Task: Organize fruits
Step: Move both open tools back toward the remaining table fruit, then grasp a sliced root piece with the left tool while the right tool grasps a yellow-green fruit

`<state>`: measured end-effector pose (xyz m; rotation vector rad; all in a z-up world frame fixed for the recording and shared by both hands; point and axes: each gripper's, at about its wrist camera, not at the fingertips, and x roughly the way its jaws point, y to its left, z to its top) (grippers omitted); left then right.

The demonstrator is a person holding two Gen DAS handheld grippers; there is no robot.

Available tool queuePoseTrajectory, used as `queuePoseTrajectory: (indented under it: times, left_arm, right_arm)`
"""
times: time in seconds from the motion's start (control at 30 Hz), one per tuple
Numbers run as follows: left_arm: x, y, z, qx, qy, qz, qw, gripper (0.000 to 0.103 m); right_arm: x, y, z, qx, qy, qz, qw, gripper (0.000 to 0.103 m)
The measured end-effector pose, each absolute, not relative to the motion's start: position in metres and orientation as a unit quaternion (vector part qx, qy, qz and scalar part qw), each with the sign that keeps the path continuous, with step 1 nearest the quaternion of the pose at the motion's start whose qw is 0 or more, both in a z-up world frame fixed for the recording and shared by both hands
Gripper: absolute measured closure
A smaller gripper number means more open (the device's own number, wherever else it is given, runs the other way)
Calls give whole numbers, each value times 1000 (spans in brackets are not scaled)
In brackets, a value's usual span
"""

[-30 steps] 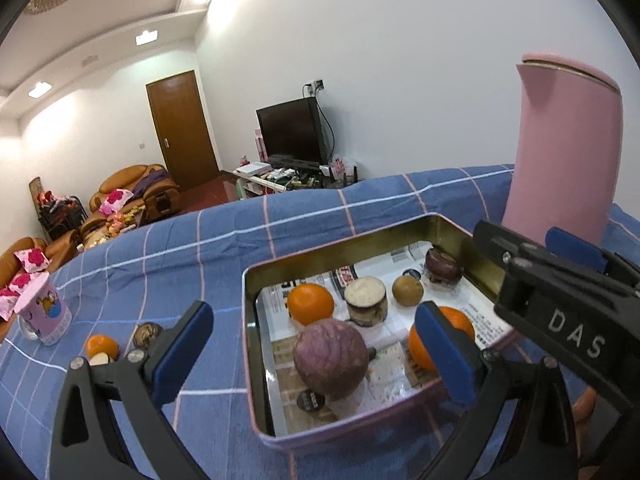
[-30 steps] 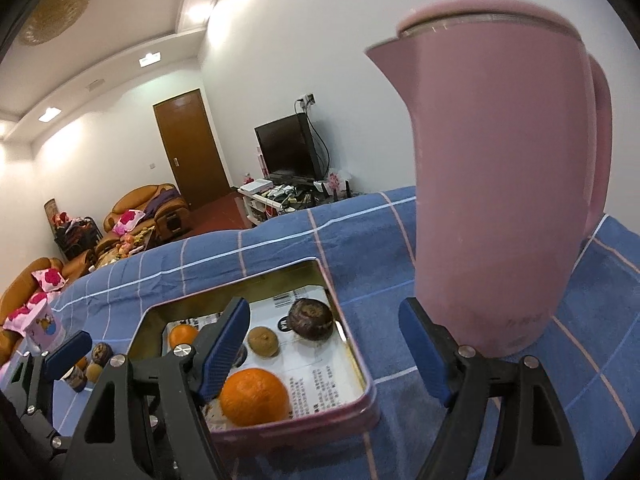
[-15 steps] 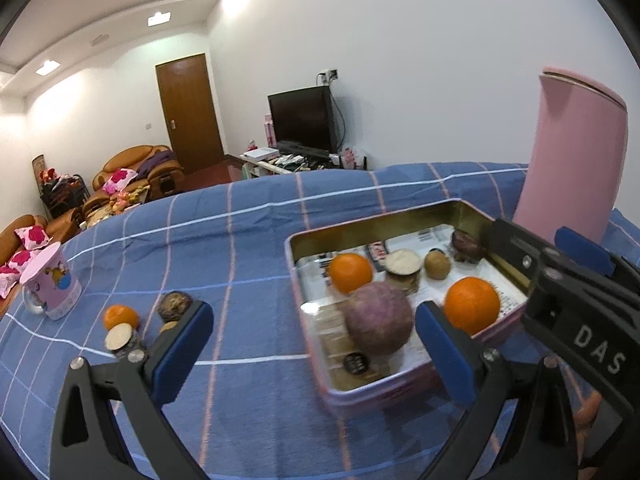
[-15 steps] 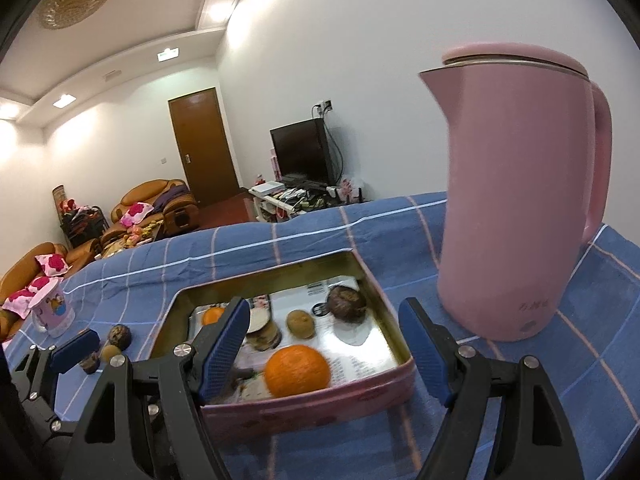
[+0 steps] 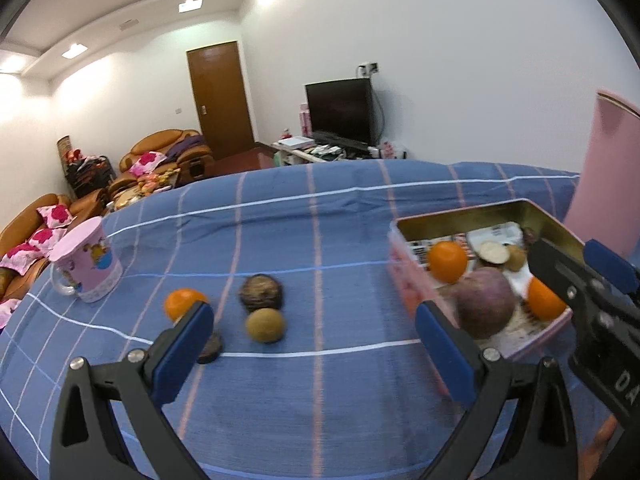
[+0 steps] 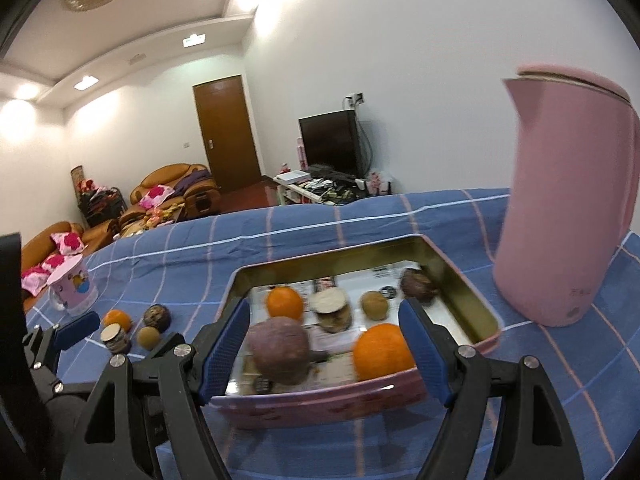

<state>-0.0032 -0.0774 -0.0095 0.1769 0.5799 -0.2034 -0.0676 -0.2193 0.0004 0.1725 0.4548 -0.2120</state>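
Note:
A pink-sided tin tray (image 6: pixel 332 258) holds a purple fruit (image 6: pixel 280 354), two oranges (image 6: pixel 382 352), a cut round piece (image 6: pixel 331 308) and two small brown fruits. My right gripper (image 6: pixel 324 344) hovers open in front of the tray's near wall, with nothing between its fingers. In the left wrist view, loose fruits lie on the blue checked cloth: an orange (image 5: pixel 182 302), a dark round fruit (image 5: pixel 261 293), a brown fruit (image 5: pixel 265 325) and a cut piece (image 5: pixel 210 350) half hidden by a finger. My left gripper (image 5: pixel 314 344) is open and empty, just short of them; the tray (image 5: pixel 480 216) is to its right.
A tall pink kettle (image 6: pixel 560 216) stands right of the tray. A pink mug (image 5: pixel 86 266) sits at the cloth's left, beyond the loose fruits. The table's far edge drops to a room with sofas and a television.
Both grippers have swung left across the table. In the left wrist view the tray slid from the middle to the right and the loose fruits came near the centre. Both jaws stay open.

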Motion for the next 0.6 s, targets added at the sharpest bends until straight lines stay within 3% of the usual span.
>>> queuePoseTrajectory:
  times: [0.6]
  left_arm:
    - [41, -7, -24, 50, 342, -67, 936, 0]
  right_arm:
    - [-30, -147, -9, 82, 258, -48, 962, 25]
